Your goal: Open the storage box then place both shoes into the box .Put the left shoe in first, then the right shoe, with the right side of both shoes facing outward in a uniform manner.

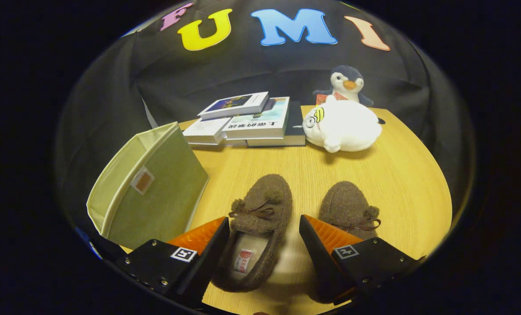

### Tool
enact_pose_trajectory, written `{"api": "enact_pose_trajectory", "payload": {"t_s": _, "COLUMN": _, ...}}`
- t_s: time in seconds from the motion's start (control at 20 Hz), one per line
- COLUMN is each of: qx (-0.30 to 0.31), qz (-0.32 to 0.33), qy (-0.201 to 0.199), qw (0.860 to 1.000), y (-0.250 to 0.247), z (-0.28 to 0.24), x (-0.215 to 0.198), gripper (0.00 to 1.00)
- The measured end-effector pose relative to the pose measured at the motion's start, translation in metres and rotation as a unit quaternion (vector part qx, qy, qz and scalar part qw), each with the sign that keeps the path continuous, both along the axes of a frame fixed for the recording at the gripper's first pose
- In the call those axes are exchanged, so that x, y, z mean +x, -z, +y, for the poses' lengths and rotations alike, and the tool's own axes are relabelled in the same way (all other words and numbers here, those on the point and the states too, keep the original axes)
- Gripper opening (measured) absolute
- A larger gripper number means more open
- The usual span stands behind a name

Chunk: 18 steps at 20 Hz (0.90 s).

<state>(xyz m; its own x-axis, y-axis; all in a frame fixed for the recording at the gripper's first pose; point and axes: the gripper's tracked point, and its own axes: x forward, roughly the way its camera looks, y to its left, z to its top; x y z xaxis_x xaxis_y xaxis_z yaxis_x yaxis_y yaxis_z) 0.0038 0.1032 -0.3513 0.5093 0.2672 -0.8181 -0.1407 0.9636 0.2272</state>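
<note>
On wooden table [374, 175], shoes [260, 218], jaws spread.

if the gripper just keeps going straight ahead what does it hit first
Most likely the brown left shoe, which already lies between the open gripper fingers, toe pointing away. Beyond it lies bare table, then the stack of books. Height above the shoe is unclear, so it might pass over.

Black-draped booth with a pale wood bench

Dark cloth wall [260, 74] is hanging in soft folds behind the light wood-grain bench [392, 175], which is catching warm overhead light; stacked books [247, 120] and two plush toys, a penguin [347, 83] and a white animal [343, 124], are sitting along its far edge.
</note>
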Motion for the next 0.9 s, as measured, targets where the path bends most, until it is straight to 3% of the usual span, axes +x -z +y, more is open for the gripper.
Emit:
{"api": "enact_pose_trajectory", "payload": {"t_s": 0.3, "qx": 0.002, "qz": 0.034, "qy": -0.005, "qw": 0.999, "y": 0.029, "z": -0.001, "x": -0.008, "gripper": 0.96}}
{"api": "enact_pose_trajectory", "payload": {"t_s": 0.6, "qx": 0.013, "qz": 0.065, "qy": 0.004, "qw": 0.998, "y": 0.044, "z": 0.002, "x": -0.004, "gripper": 0.84}}
{"api": "enact_pose_trajectory", "payload": {"t_s": 0.65, "qx": 0.021, "qz": 0.072, "qy": 0.008, "qw": 0.997, "y": 0.044, "z": 0.005, "x": -0.005, "gripper": 0.7}}
{"api": "enact_pose_trajectory", "payload": {"t_s": 0.75, "qx": 0.022, "qz": 0.075, "qy": 0.013, "qw": 0.997, "y": 0.045, "z": 0.006, "x": -0.003, "gripper": 0.55}}
{"api": "enact_pose_trajectory", "payload": {"t_s": 0.8, "qx": 0.022, "qz": 0.076, "qy": 0.009, "qw": 0.997, "y": 0.047, "z": 0.007, "x": -0.009, "gripper": 0.55}}
{"api": "enact_pose_trajectory", "payload": {"t_s": 0.9, "qx": 0.011, "qz": 0.081, "qy": 0.04, "qw": 0.996, "y": 0.05, "z": -0.004, "x": -0.007, "gripper": 0.29}}
